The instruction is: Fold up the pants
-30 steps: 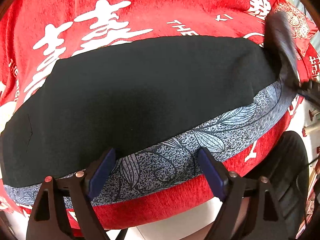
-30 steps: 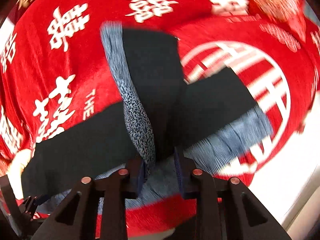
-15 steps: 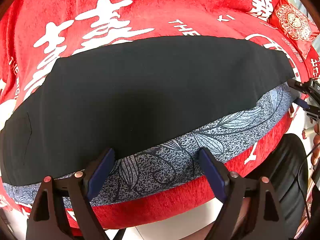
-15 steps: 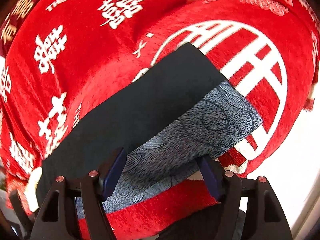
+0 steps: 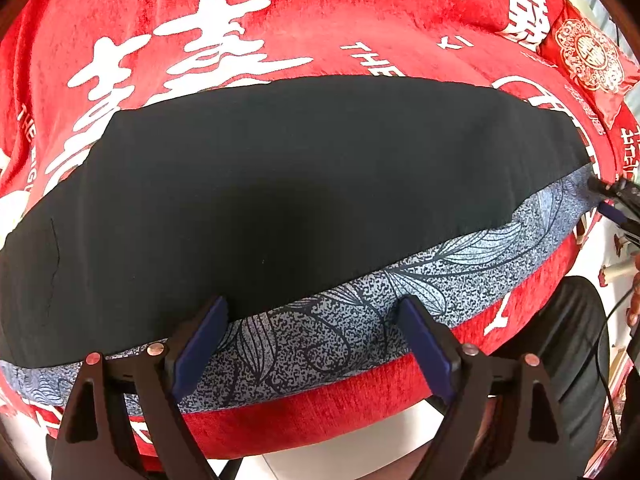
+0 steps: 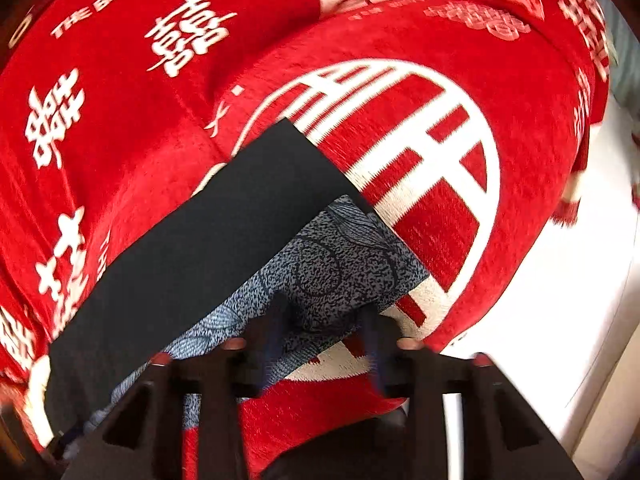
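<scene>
The pants [image 5: 304,200] lie flat and folded lengthwise on the red blanket [image 5: 320,20], black side up, with a blue patterned strip along the near edge. The left claw [image 5: 316,332] stands wide above this strip, holding nothing. The right claw [image 6: 324,328], blurred, is spread over the leg end, also holding nothing.

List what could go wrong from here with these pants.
1. The pants lie near the red blanket's front edge; a tug could drag them off.
2. The right gripper is blurred, jaws apart at the patterned end; it may pinch blanket too.
3. The patterned strip shows the layers misaligned, so the next fold could come out crooked.
</scene>
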`<move>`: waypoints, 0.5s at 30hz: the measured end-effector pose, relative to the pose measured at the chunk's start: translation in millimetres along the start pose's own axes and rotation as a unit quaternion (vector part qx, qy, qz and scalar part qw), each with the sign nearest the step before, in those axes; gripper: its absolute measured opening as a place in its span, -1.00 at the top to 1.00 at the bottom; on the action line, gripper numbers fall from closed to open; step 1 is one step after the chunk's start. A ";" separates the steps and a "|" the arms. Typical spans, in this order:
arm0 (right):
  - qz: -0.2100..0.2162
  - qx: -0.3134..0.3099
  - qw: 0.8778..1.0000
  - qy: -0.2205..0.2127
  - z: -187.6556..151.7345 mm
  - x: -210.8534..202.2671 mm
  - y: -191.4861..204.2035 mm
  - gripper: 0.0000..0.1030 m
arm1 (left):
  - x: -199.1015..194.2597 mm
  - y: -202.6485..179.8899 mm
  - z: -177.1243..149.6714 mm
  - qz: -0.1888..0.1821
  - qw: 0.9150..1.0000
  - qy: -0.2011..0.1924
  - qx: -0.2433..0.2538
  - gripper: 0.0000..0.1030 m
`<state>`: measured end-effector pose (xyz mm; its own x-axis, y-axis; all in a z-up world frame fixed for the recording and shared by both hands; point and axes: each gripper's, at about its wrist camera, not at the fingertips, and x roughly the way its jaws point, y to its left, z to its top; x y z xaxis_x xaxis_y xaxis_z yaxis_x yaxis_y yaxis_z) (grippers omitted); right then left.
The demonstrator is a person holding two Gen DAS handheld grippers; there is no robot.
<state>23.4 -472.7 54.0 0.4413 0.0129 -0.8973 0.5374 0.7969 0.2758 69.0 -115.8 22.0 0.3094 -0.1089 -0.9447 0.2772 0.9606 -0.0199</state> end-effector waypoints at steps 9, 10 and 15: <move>0.081 -0.221 0.972 -0.010 -39.7 -2.0 87.2 -0.55 | -1.2 2.4 0.0 -0.010 1.000 -0.003 -0.004 -0.74; 0.083 -0.232 0.969 -0.002 -43.0 2.6 88.7 -0.55 | -1.8 3.6 0.1 -0.014 1.000 -0.003 -0.005 -0.74; 0.017 -0.161 0.987 0.018 -22.7 21.4 36.3 -0.55 | -6.6 11.8 1.7 -0.029 0.999 0.000 -0.015 -0.74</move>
<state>36.0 -429.8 37.0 0.4272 0.0597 -0.9022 0.2640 0.9461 0.1876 71.7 -104.2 28.6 0.2938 -0.1642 -0.9417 0.2673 0.9599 -0.0840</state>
